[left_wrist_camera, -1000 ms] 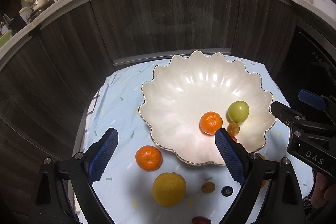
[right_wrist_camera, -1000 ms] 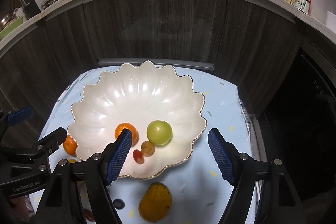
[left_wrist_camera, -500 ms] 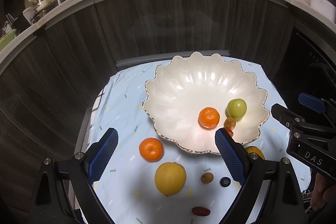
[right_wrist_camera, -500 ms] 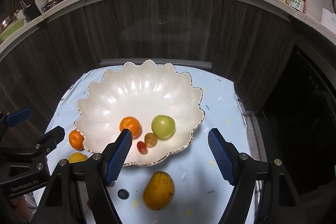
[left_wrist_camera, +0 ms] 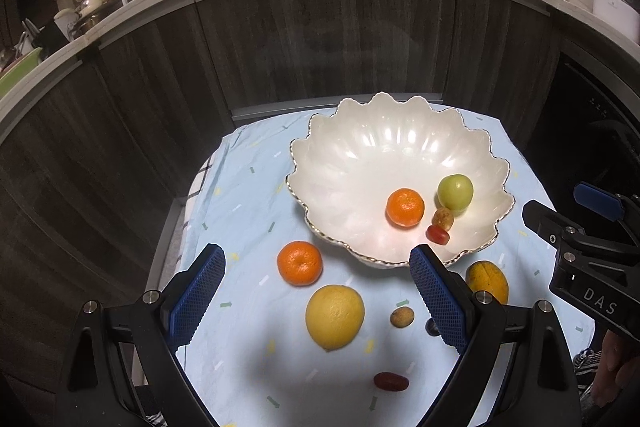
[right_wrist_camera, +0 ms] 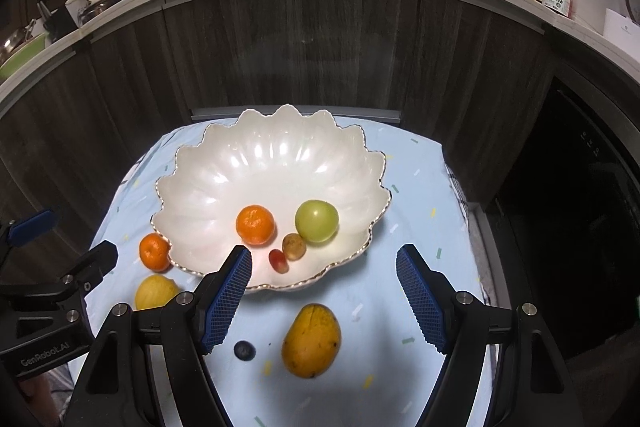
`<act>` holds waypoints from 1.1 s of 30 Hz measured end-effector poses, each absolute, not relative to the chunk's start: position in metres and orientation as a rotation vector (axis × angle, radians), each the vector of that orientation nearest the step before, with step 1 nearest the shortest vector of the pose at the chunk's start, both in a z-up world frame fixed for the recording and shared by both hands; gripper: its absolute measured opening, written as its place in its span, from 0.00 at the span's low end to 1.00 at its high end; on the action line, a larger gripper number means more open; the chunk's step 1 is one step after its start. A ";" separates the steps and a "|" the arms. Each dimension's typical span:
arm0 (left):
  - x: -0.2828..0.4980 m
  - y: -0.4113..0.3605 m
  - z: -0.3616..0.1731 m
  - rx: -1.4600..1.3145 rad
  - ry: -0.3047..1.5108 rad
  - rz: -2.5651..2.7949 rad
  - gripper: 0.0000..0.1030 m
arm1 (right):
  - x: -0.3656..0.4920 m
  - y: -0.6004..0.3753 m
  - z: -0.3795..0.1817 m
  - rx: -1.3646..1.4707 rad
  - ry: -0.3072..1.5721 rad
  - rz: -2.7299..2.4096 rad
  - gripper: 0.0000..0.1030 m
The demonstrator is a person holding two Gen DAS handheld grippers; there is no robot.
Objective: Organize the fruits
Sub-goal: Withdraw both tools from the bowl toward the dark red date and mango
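Inside the white scalloped bowl (right_wrist_camera: 272,163) lie a tangerine (right_wrist_camera: 255,225), a green fruit (right_wrist_camera: 317,220), a small brown fruit (right_wrist_camera: 294,246) and a red grape (right_wrist_camera: 278,260), clustered near its front rim. On the blue cloth (left_wrist_camera: 248,211) over the worktop, outside the bowl, rest another tangerine (left_wrist_camera: 299,262), a lemon (left_wrist_camera: 335,317), a mango (right_wrist_camera: 311,340), a blueberry (right_wrist_camera: 244,350) and a second red grape (left_wrist_camera: 391,381). The left hand-held gripper (left_wrist_camera: 316,297) and the right hand-held gripper (right_wrist_camera: 323,297) both hover spread wide, grasping nothing.

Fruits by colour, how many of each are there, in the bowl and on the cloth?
Orange: 2
Green: 1
Yellow: 2, a lemon and a mango
Brown: 2
Red: 2
Dark blue: 1
Total: 10
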State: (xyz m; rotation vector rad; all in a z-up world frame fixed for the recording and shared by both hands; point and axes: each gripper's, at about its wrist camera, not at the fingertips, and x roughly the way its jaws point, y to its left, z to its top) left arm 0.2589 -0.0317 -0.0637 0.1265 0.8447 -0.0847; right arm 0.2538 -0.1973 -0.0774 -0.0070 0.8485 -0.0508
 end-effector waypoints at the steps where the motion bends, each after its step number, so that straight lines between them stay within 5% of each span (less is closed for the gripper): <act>1: 0.258 -0.031 -0.064 0.124 0.845 -0.082 0.92 | 0.253 -0.197 -0.078 -0.006 0.850 -0.053 0.73; 33: 0.200 -0.041 -0.116 0.093 0.892 -0.104 0.87 | 0.217 -0.207 -0.123 -0.043 0.917 -0.038 0.73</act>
